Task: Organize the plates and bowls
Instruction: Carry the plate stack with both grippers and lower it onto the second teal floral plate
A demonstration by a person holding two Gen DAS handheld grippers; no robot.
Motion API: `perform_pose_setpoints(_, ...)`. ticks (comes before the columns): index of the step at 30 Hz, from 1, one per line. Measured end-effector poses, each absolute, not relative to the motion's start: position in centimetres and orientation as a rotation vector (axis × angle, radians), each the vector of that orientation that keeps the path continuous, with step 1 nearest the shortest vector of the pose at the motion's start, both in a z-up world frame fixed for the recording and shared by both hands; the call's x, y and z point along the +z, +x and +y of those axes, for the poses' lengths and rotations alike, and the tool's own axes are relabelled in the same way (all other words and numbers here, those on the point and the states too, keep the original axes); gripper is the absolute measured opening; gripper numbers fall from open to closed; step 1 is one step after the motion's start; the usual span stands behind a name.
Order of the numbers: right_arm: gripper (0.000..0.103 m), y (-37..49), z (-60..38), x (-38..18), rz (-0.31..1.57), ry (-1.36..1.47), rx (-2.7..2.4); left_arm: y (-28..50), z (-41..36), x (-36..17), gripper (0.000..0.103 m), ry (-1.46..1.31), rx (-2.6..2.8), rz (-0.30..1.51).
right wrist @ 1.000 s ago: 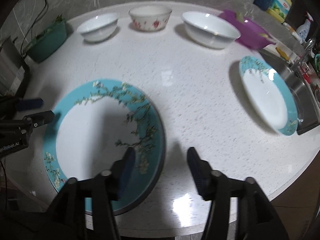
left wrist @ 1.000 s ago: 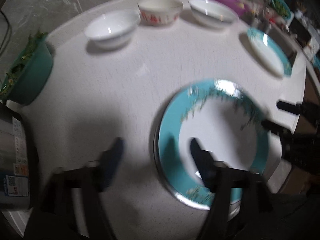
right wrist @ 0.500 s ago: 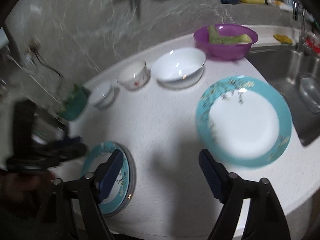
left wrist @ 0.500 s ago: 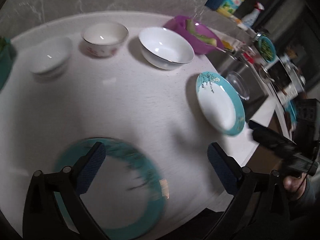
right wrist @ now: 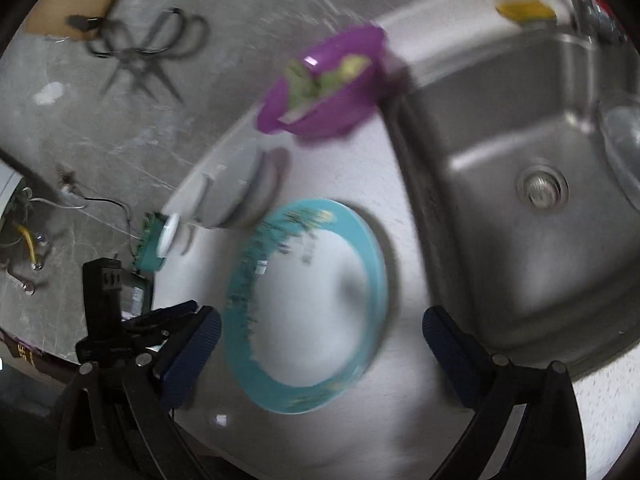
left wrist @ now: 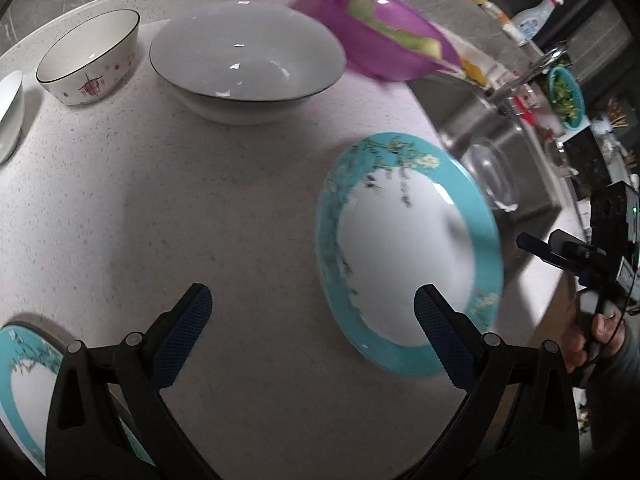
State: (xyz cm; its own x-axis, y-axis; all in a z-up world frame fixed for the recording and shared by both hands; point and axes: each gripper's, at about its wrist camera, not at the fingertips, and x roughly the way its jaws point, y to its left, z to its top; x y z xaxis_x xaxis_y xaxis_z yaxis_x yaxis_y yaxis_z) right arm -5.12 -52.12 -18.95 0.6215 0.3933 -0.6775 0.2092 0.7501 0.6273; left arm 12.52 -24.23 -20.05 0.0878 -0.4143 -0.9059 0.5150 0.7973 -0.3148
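A teal-rimmed plate [left wrist: 408,256] with a blossom pattern lies flat on the white counter near the sink. My left gripper [left wrist: 312,296] hovers open and empty over its left side, its right finger over the plate's near rim. My right gripper [right wrist: 322,320] hangs above the same plate [right wrist: 308,304]. Its jaws are opening, and the plate shows between the fingers without touching the pads. A second teal plate [left wrist: 24,372] lies at the lower left. A big white bowl [left wrist: 248,64], a small flowered bowl [left wrist: 90,60] and another white bowl [left wrist: 8,112] stand at the back.
A purple bowl [left wrist: 380,48] holding green vegetable pieces sits by the steel sink [right wrist: 520,184]. A glass bowl [left wrist: 492,176] rests inside the sink. Bottles line the back right. Scissors [right wrist: 140,48] hang on the wall. The counter edge runs close on the plate's right.
Both grippers swung right, from the left plate to the plate by the sink, and widened their jaws. The left plate now lies behind at the lower left of the left wrist view.
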Motion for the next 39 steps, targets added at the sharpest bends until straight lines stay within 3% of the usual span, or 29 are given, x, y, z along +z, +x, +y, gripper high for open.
perform_pose_setpoints(3, 0.084, -4.0, -53.4, -20.7, 0.946, 0.798, 0.163, 13.3, -24.9, -20.8, 0.101, 0.054, -0.669, 1.344)
perform_pose_setpoints(17, 0.056, -0.5, -53.5, -23.7, 1.046, 0.797, 0.32, 13.0, -29.5, -24.8, 0.096, 0.084, -0.679, 1.354)
perform_pose_setpoints(19, 0.056, -0.2, -53.3, -23.9, 1.057, 0.794, 0.341, 13.1, -29.8, -24.7, 0.085, 0.08, -0.683, 1.347)
perform_pose_setpoints(21, 0.056, 0.0, -53.2, -24.2, 1.066, 0.789, 0.349, 13.1, -30.4, -24.7, 0.066, 0.077, -0.707, 1.345)
perform_pose_setpoints(25, 0.053, 0.2, -53.5, -24.9, 1.068, 0.842, 0.372, 13.4, -30.4, -24.4, 0.062, 0.049, -0.727, 1.346)
perform_pose_setpoints(28, 0.053, 0.3, -53.7, -24.9, 1.065, 0.847, 0.379, 13.8, -30.2, -24.4, 0.046, 0.016, -0.727, 1.351)
perform_pose_setpoints(30, 0.052, 0.4, -53.6, -24.9, 1.083, 0.842, 0.395, 14.1, -30.2, -24.4, 0.042, -0.003, -0.726, 1.355)
perform_pose_setpoints(32, 0.048, 0.7, -53.6, -25.0, 1.094, 0.845, 0.403, 14.3, -29.6, -24.4, 0.03, -0.012, -0.719, 1.362)
perform_pose_setpoints(38, 0.033, 0.9, -53.9, -25.6, 1.11, 0.87, 0.407, 14.6, -28.9, -24.7, 0.014, -0.031, -0.695, 1.373)
perform_pose_setpoints(39, 0.026, 0.8, -54.0, -25.7, 1.113, 0.866, 0.397, 14.7, -28.3, -24.7, 0.012, -0.042, -0.689, 1.375)
